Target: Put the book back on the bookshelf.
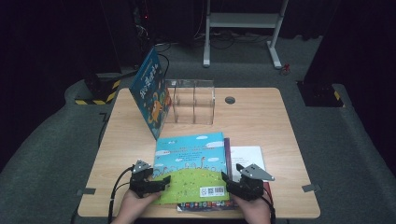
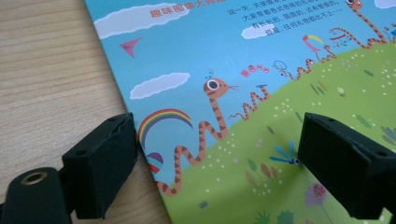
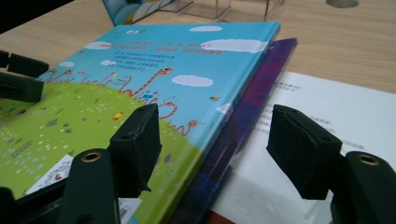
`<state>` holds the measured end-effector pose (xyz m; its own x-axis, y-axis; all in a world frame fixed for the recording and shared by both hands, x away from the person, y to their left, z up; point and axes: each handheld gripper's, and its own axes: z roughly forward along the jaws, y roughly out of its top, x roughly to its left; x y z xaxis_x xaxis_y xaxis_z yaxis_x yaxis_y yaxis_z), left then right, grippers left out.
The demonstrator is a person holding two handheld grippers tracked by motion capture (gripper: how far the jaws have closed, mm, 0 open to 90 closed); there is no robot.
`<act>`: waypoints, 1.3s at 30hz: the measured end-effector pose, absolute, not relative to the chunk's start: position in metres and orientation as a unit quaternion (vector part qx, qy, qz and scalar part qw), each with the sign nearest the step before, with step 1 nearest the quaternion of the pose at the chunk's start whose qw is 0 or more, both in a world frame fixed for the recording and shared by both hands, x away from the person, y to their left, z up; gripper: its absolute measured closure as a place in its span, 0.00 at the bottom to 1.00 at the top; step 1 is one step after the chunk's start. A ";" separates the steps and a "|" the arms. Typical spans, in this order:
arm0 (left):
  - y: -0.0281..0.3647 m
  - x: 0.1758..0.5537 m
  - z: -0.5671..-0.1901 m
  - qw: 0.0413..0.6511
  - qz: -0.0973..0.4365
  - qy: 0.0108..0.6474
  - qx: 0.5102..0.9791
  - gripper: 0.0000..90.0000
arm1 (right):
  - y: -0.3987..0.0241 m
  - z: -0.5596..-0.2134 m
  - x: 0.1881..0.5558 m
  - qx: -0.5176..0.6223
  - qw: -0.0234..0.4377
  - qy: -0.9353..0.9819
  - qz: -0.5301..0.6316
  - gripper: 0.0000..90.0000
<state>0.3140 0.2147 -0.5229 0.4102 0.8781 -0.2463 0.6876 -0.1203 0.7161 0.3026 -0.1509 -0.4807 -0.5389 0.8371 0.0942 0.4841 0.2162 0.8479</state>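
A picture book [image 1: 191, 165] with a blue sky and green hill on its cover lies flat at the lower middle of the high view, on top of a purple book [image 1: 227, 148] and a white sheet [image 1: 250, 156] that stick out at its right. The left gripper [image 1: 161, 181] sits at the book's lower left edge, jaws apart, one over the wooden table [image 1: 261, 121] and one over the cover, gripping nothing. The right gripper [image 1: 228, 179] is at the book's lower right edge, released too, its jaws straddling the stacked edges without pressing them. Toward the upper middle stands a clear plastic rack [image 1: 194, 100], and another blue book [image 1: 150, 91] leans upright against its left side. A small grey disc [image 1: 229, 100] is set in the table right of the rack.
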 end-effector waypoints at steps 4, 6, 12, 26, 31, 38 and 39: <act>0.215 0.315 -0.522 0.397 0.118 0.526 0.743 0.13 | -0.147 -0.481 0.303 0.435 0.192 0.761 0.442 0.37; 0.215 0.315 -0.522 0.397 0.118 0.524 0.744 0.13 | -0.147 -0.481 0.303 0.436 0.192 0.761 0.440 0.37; 0.210 0.314 -0.523 0.401 0.114 0.513 0.750 0.13 | -0.148 -0.481 0.302 0.442 0.191 0.759 0.439 0.37; 0.199 0.315 -0.524 0.409 0.109 0.502 0.754 0.13 | -0.152 -0.482 0.302 0.455 0.181 0.758 0.430 0.34; 0.195 0.317 -0.523 0.409 0.105 0.499 0.756 0.13 | -0.155 -0.484 0.302 0.466 0.174 0.757 0.423 0.32; 0.185 0.318 -0.524 0.415 0.099 0.491 0.759 0.13 | -0.159 -0.488 0.303 0.485 0.157 0.758 0.407 0.29; 0.185 0.318 -0.524 0.415 0.099 0.491 0.759 0.13 | -0.160 -0.489 0.303 0.488 0.152 0.757 0.408 0.28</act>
